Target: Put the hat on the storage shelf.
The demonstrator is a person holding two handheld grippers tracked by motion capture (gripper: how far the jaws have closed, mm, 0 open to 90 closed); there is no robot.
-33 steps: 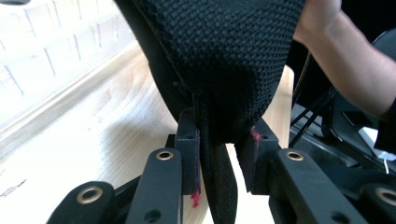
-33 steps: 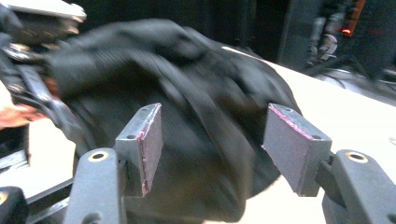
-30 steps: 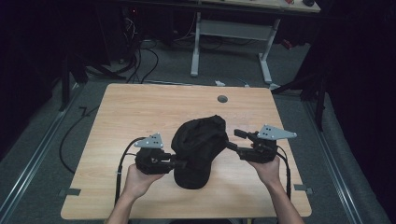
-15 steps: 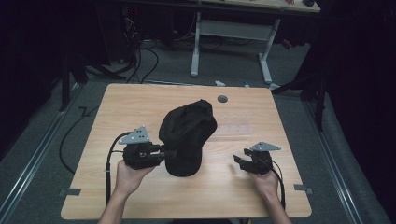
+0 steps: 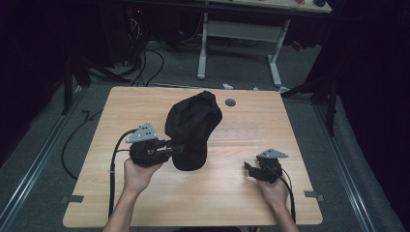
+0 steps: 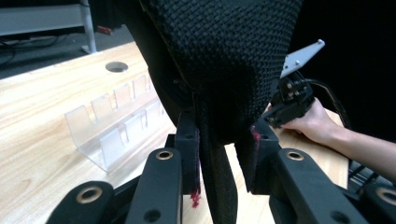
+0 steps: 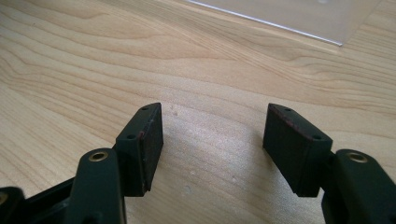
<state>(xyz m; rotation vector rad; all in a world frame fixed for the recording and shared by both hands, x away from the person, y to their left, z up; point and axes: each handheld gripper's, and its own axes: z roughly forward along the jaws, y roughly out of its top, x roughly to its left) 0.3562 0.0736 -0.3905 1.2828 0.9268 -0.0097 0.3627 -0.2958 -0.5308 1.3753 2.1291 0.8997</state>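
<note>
My left gripper (image 5: 169, 147) has its jaw tips covered by the black bag (image 5: 192, 128) in the high view; where they meet the fabric cannot be seen there. In the left gripper view the bag (image 6: 224, 60) runs off the top edge, so its upper part is cut away, and it hides the far end of the clear rack (image 6: 116, 121). The rack (image 5: 235, 134) is faint in the high view; I cannot count its slots. My right gripper (image 5: 251, 170) is small and dark there, its jaws not distinguishable. In the right gripper view the rack (image 7: 299, 14) is cut by the top edge.
</note>
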